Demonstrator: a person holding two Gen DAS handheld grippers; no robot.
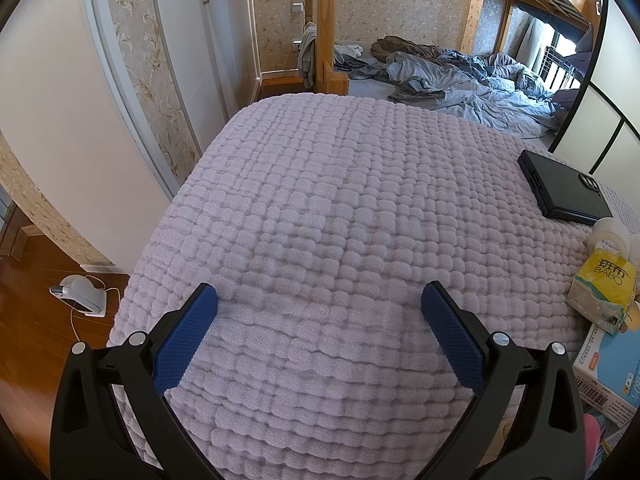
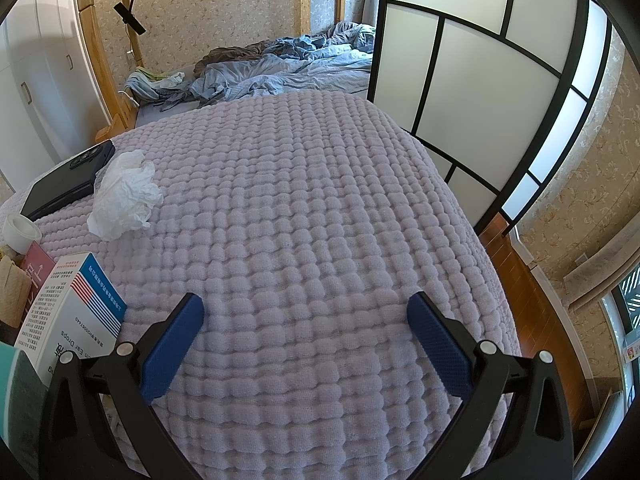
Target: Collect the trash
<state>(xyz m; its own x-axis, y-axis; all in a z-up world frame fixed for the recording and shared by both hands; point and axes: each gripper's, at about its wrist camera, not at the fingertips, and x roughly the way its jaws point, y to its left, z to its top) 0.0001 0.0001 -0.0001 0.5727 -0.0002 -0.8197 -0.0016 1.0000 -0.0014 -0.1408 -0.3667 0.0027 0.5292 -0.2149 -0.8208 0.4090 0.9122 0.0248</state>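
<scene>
**Both grippers over lilac blanket, nothing held**

Left gripper (image 1: 319,303) and right gripper (image 2: 305,311): jaws spread wide, empty. Crumpled tissue (image 2: 125,195) lies near blanket's (image 2: 320,208) left edge, touching dark phone (image 2: 68,179). Medicine box (image 2: 70,306) nearby.

Tissue pack (image 1: 604,290) (edge-cropped), box (image 2: 68,312) likewise
</scene>
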